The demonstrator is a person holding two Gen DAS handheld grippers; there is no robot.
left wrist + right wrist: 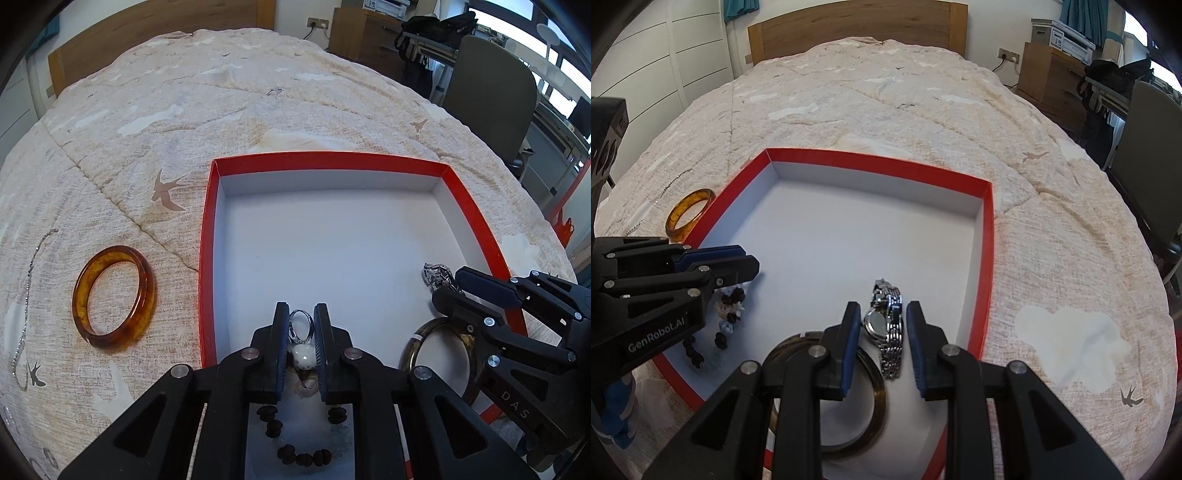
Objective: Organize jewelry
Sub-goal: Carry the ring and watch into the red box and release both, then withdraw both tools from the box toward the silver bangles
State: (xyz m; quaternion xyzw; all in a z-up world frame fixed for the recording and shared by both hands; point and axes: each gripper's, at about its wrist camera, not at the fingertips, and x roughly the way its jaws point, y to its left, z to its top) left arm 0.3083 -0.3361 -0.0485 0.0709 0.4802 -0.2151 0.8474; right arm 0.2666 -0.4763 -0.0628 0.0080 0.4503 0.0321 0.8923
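A red box (207,236) with a white floor lies on the bed; it also shows in the right wrist view (988,240). My left gripper (302,317) is shut on a silver ring (301,325), over the box's near left corner, above a dark bead bracelet (295,456). My right gripper (882,317) is open with its fingers on either side of a silver watch (888,328) on the box floor. A dark bangle (875,402) lies in the box beside the watch. An amber bangle (112,297) and a thin silver chain (26,306) lie on the bedspread left of the box.
The quilted beige bedspread (221,103) with bird prints covers the bed. A wooden headboard (857,29) stands at the far end. A grey chair (491,96), a wooden cabinet (1049,70) and a desk stand to the right of the bed.
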